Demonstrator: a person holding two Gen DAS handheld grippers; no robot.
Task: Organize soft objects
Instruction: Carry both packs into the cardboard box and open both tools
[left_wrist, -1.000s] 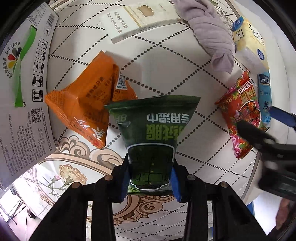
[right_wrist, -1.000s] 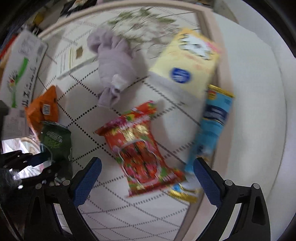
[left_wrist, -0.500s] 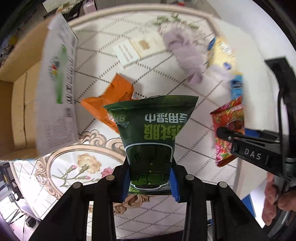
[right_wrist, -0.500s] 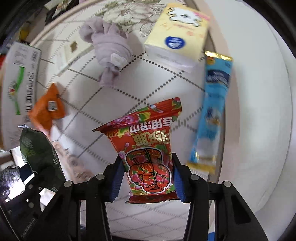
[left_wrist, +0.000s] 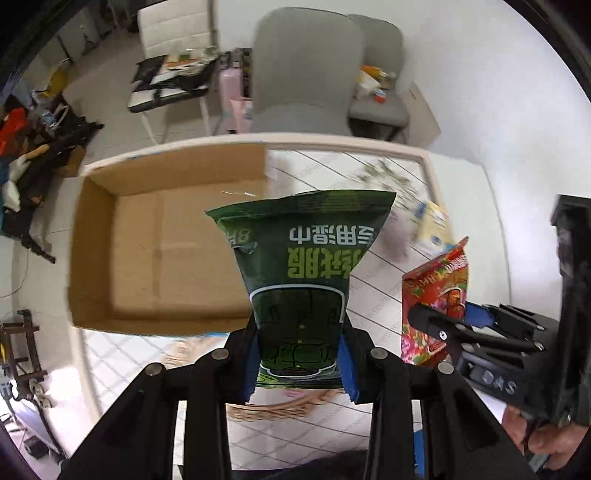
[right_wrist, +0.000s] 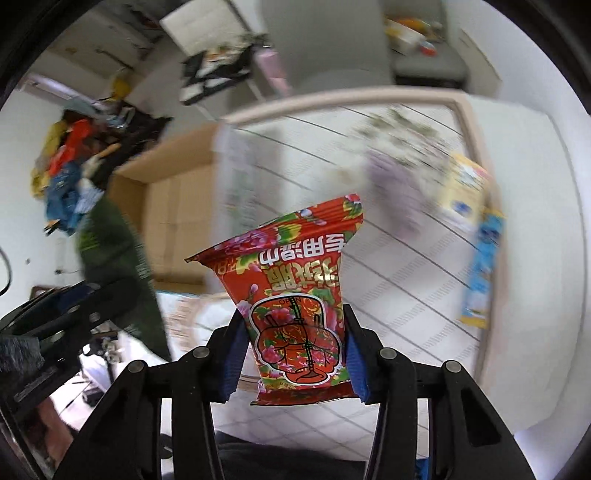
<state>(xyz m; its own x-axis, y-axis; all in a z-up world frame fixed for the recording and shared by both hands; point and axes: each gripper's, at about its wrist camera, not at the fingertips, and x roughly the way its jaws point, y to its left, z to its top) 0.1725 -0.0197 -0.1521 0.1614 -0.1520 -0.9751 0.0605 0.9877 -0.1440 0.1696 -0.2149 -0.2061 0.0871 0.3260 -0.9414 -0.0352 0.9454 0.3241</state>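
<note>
My left gripper (left_wrist: 299, 369) is shut on the lower end of a dark green wet-wipe pack (left_wrist: 303, 280), held in the air over the near right corner of an open cardboard box (left_wrist: 166, 251). My right gripper (right_wrist: 295, 365) is shut on a red flowered wet-wipe pack (right_wrist: 291, 295), also lifted clear of the table. In the left wrist view the red pack (left_wrist: 436, 291) and the right gripper (left_wrist: 443, 328) are close on the right. The green pack (right_wrist: 114, 258) shows blurred at the left of the right wrist view, beside the box (right_wrist: 173, 221).
On the patterned tablecloth (left_wrist: 406, 184) far below lie a yellow tissue pack (right_wrist: 465, 192), a long blue pack (right_wrist: 484, 266) and a lilac cloth (right_wrist: 391, 184). Grey chairs (left_wrist: 306, 74) and a cluttered floor lie beyond the table. A hand (left_wrist: 546, 439) holds the right tool.
The right gripper shut on the red pack, then both grippers rose steeply with their packs. The table has dropped away and the open box has come into view under the green pack.
</note>
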